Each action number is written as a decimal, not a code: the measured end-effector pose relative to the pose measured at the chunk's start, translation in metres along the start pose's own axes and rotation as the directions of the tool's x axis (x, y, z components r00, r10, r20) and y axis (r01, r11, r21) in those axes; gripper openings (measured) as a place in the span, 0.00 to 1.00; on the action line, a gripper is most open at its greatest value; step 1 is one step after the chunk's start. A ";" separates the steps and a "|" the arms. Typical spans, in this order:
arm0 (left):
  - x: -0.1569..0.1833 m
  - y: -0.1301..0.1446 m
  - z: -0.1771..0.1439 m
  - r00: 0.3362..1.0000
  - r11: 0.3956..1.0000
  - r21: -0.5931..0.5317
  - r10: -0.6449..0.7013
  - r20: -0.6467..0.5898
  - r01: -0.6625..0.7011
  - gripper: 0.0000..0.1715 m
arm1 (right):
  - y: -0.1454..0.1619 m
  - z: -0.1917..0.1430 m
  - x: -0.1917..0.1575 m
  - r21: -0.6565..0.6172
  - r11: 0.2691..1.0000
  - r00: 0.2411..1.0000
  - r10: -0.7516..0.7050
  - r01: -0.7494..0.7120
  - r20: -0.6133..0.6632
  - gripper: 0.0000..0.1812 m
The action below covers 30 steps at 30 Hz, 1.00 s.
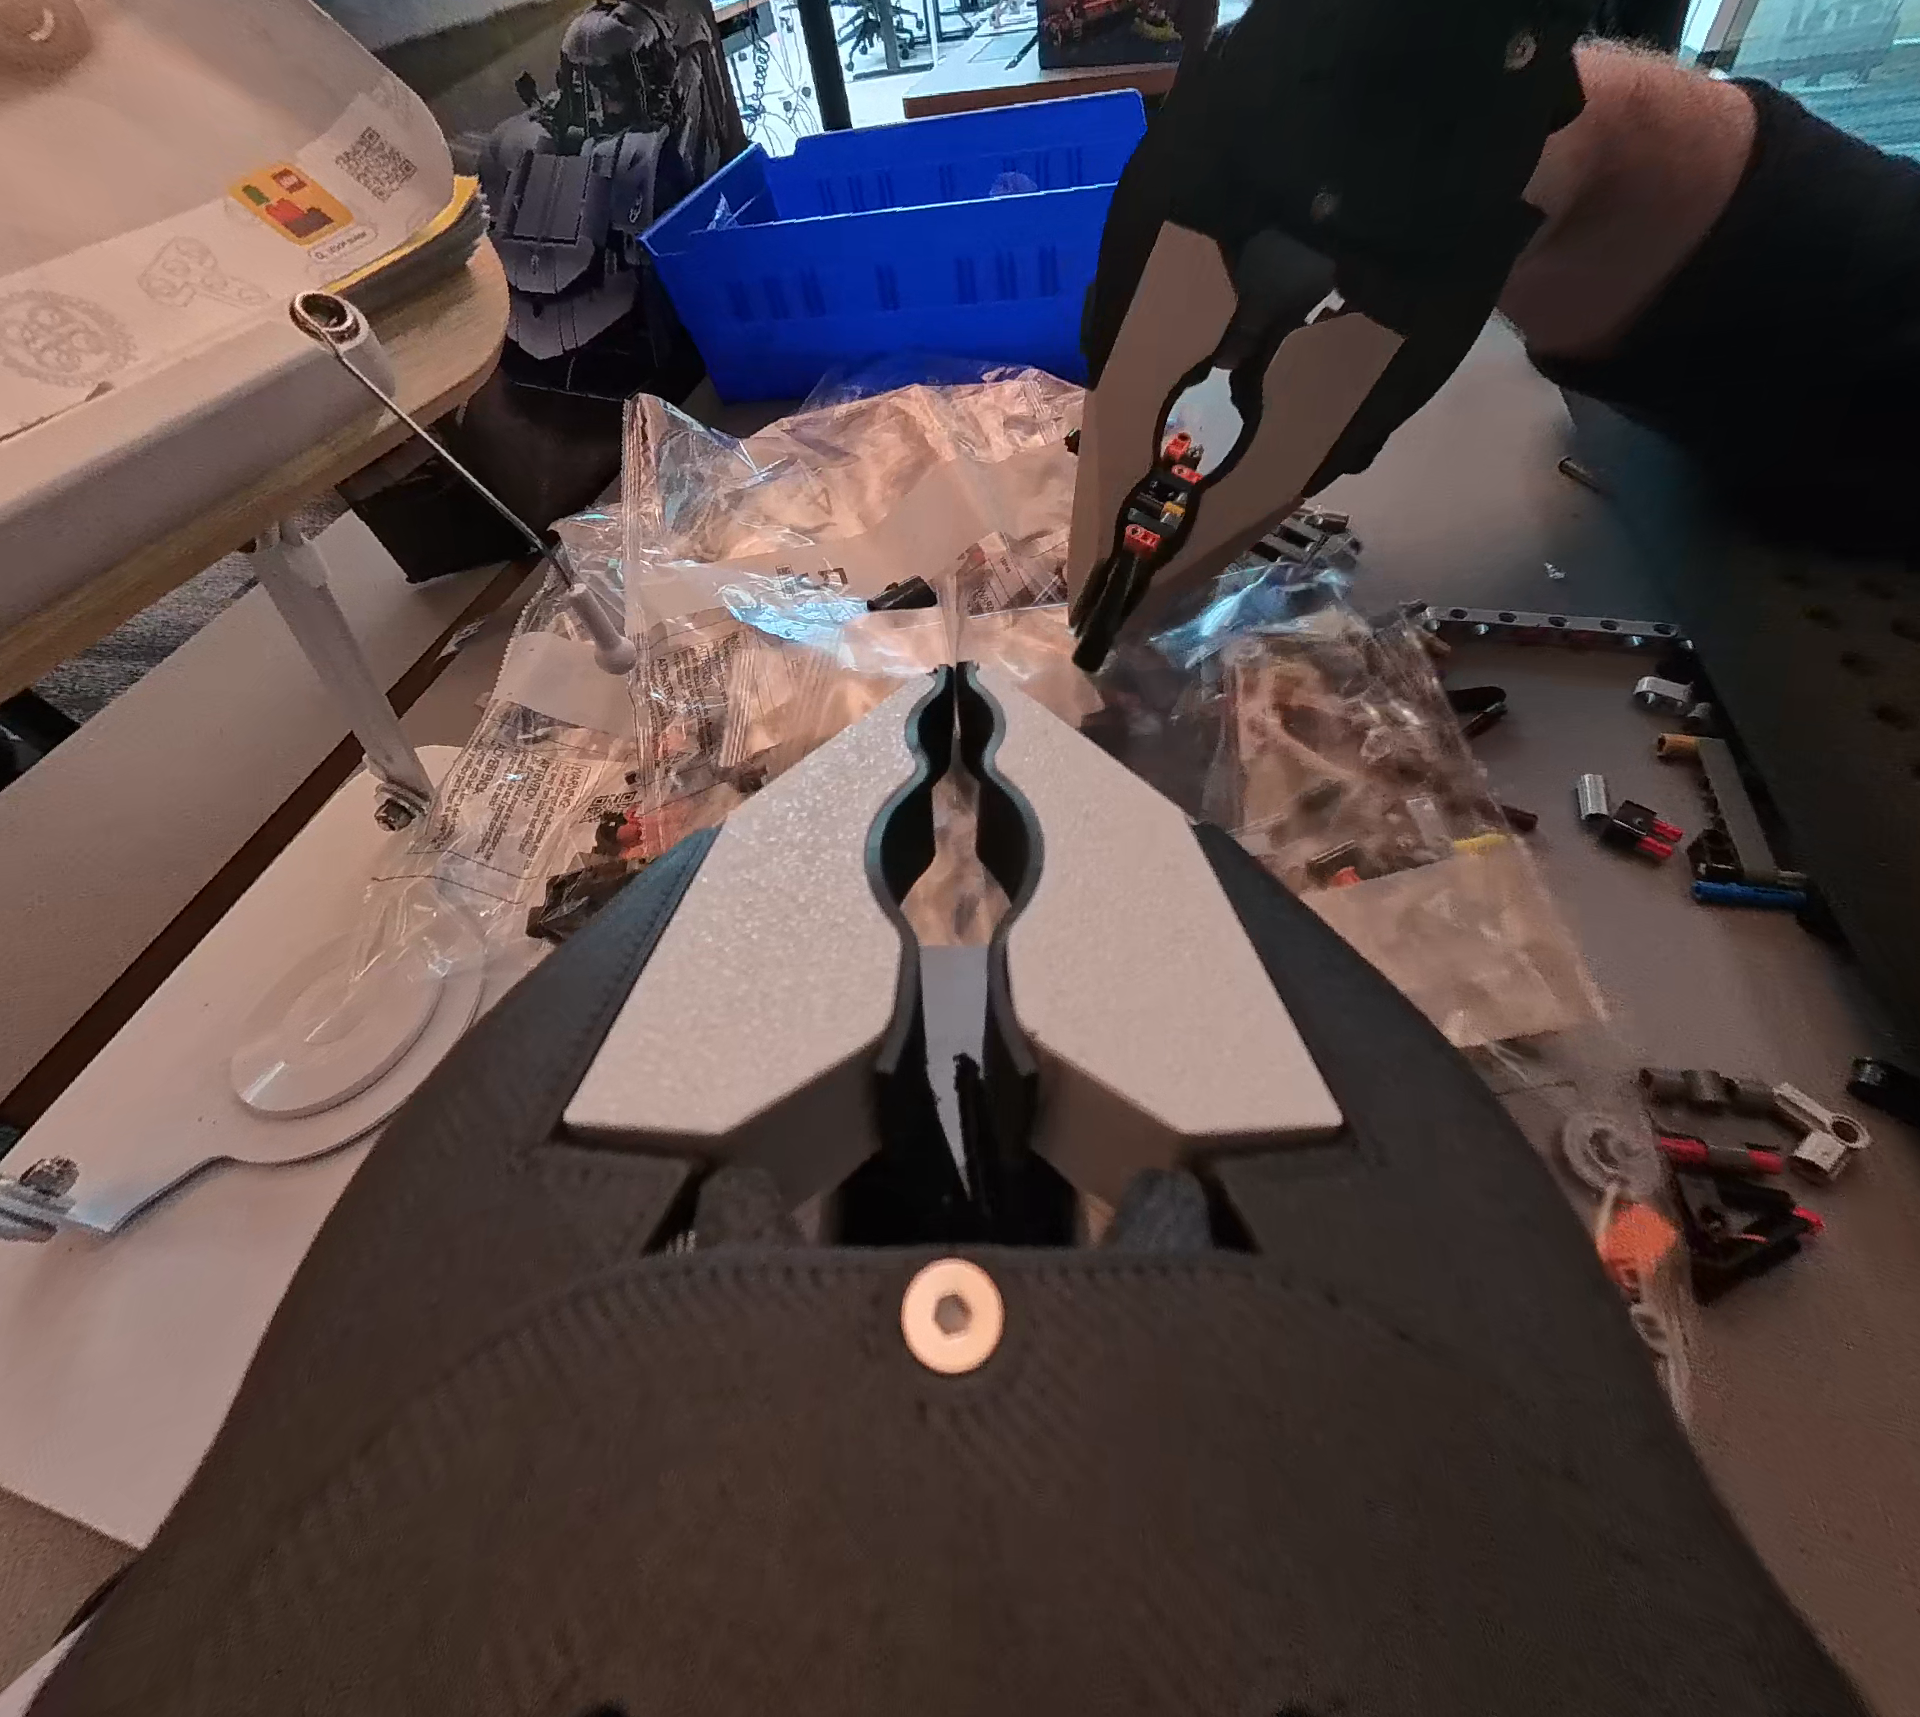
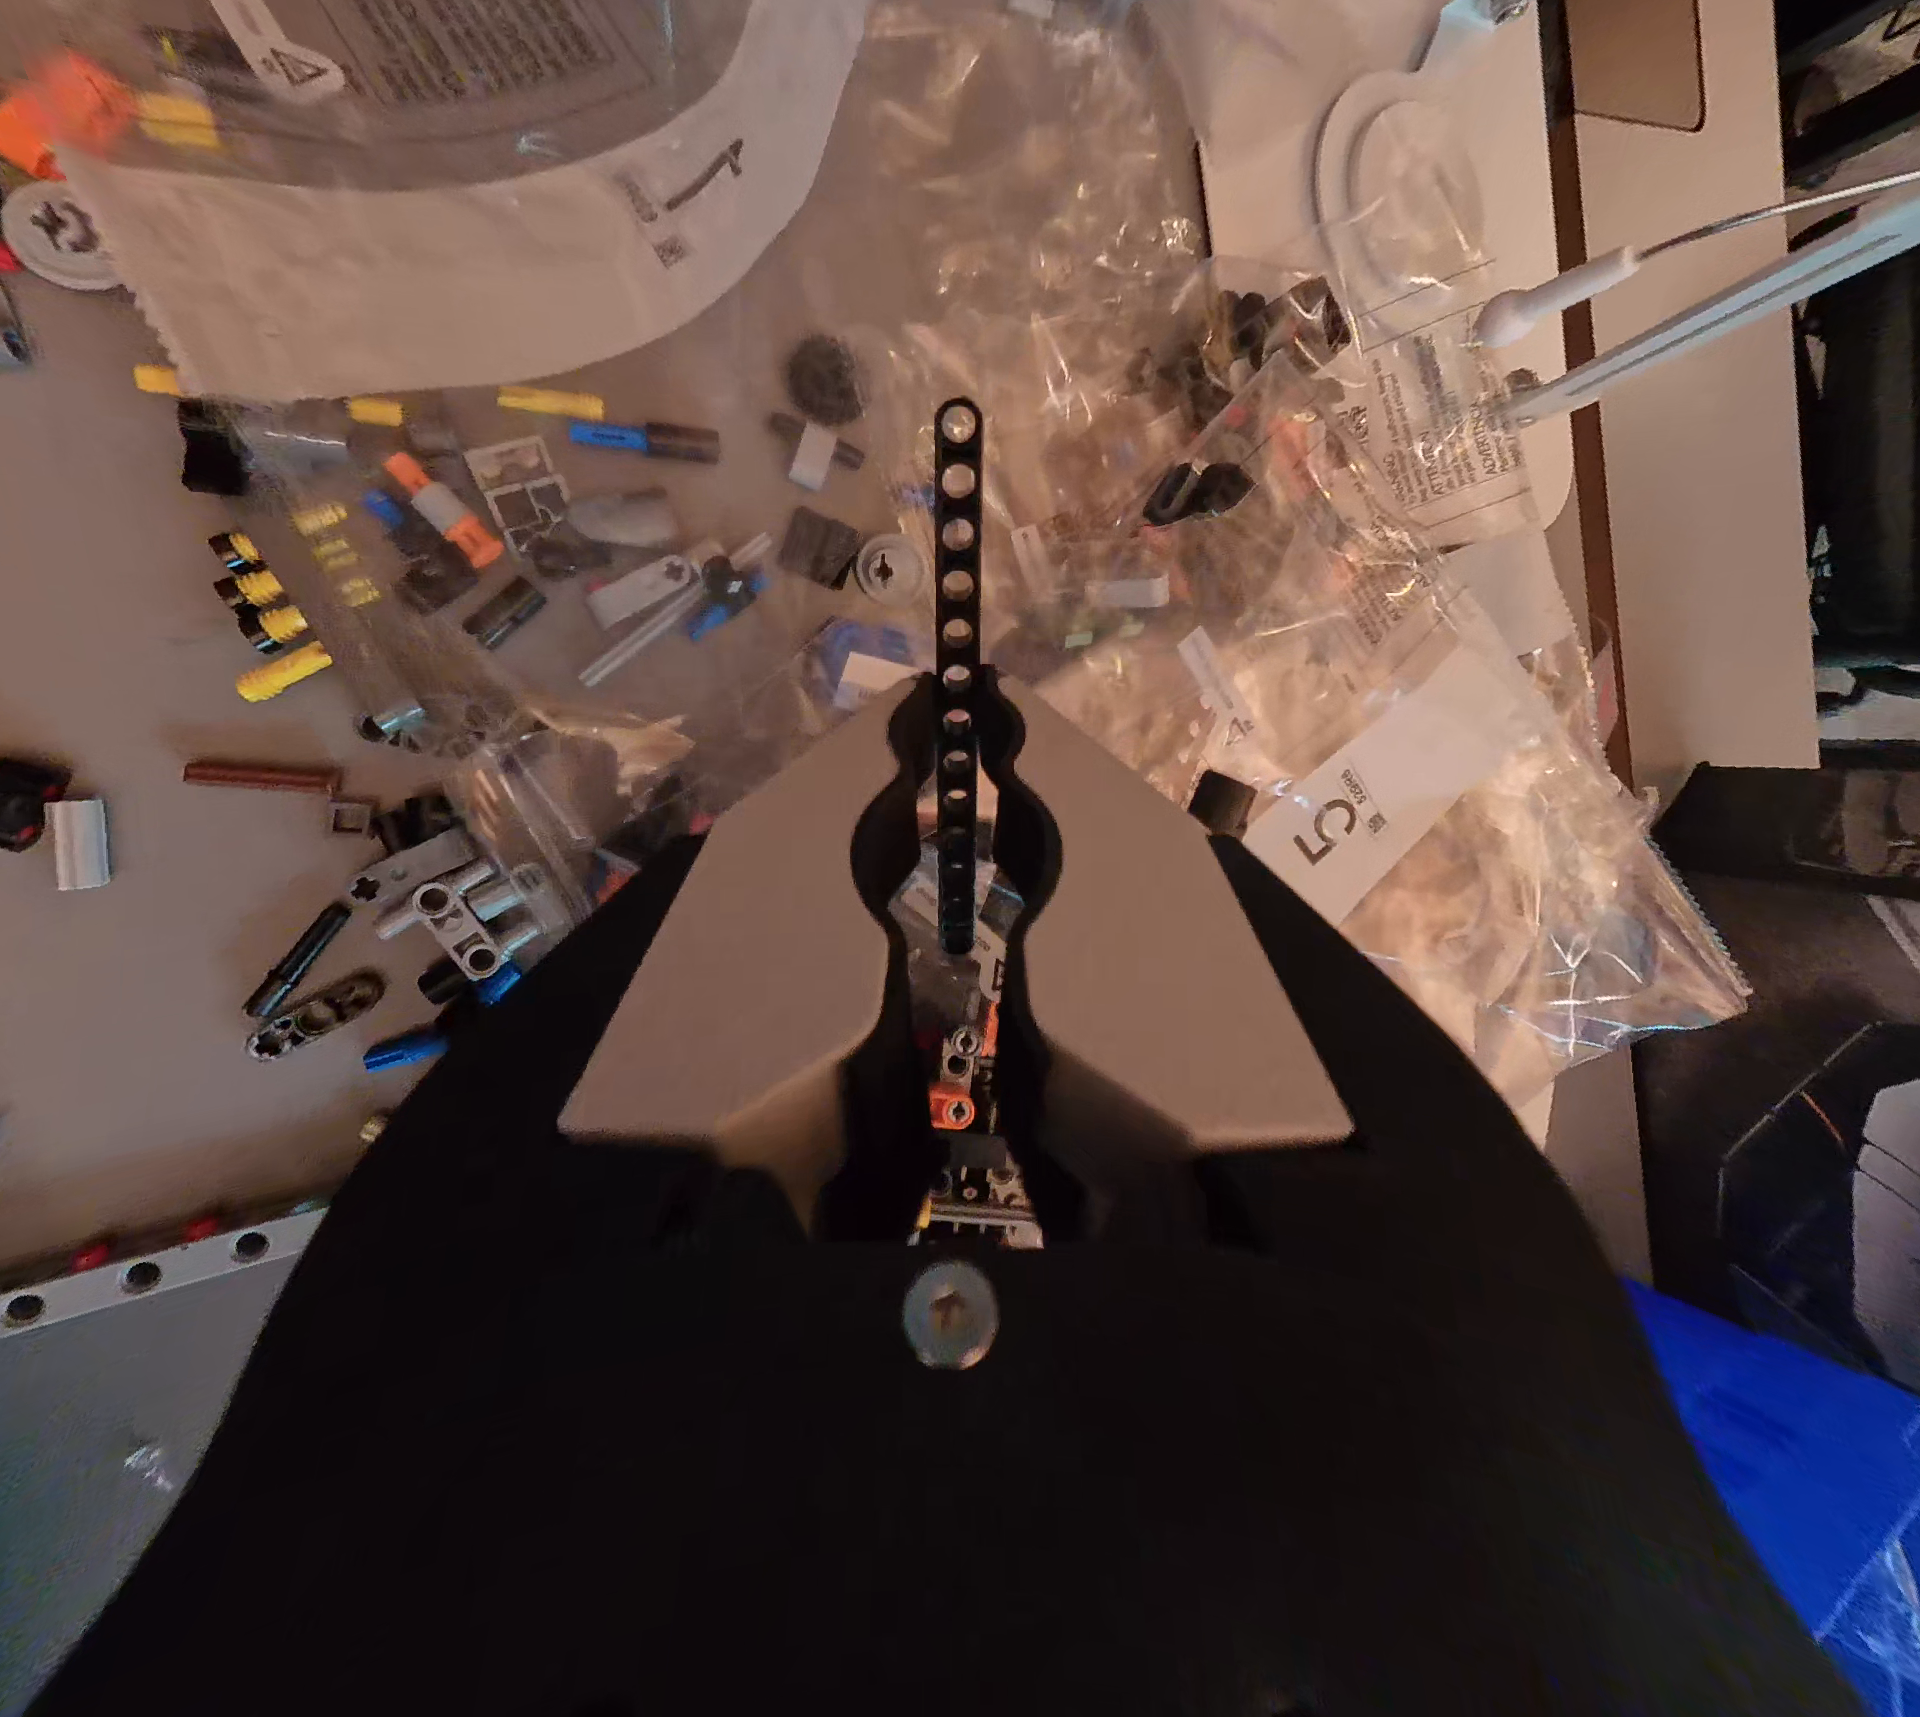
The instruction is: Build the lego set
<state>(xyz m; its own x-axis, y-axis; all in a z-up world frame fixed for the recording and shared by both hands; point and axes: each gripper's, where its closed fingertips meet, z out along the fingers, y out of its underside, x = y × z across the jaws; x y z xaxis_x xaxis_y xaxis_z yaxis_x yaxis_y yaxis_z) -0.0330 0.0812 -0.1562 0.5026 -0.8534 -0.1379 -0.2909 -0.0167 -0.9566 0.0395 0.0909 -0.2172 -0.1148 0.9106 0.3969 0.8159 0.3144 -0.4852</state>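
Apparently mid-sorting, the right gripper (image 2: 958,680) clamped a black beam (image 2: 957,566) over far bags (image 2: 1351,524); the left gripper (image 1: 956,680) was closed, empty; seating the beam came next.

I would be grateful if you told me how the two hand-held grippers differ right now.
The right hand-held gripper is shut on a long black beam; the left hand-held gripper is shut on nothing. The right points steeply down over the bags; the left lies flatter, pointing across the table. Both have black bodies and grey fingers.
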 end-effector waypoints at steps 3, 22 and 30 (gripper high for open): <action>0.000 -0.001 0.000 1.000 1.000 0.003 0.001 0.000 -0.001 0.00 | -0.001 0.001 0.000 0.007 1.000 1.000 0.007 -0.007 0.004 0.02; 0.004 -0.002 0.000 1.000 1.000 0.002 0.007 -0.014 -0.007 0.00 | -0.002 0.006 0.008 0.011 0.999 0.999 0.033 -0.033 -0.035 0.02; 0.005 -0.003 0.000 1.000 1.000 0.005 0.009 -0.018 -0.009 0.00 | -0.002 0.006 0.009 0.014 0.999 0.999 0.039 -0.038 -0.038 0.02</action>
<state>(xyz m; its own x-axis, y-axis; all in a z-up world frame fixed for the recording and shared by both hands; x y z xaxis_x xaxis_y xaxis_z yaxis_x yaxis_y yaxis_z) -0.0299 0.0774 -0.1542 0.4854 -0.8628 -0.1415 -0.2912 -0.0069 -0.9567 0.0339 0.1000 -0.2171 -0.0612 0.9111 0.4075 0.8119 0.2829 -0.5107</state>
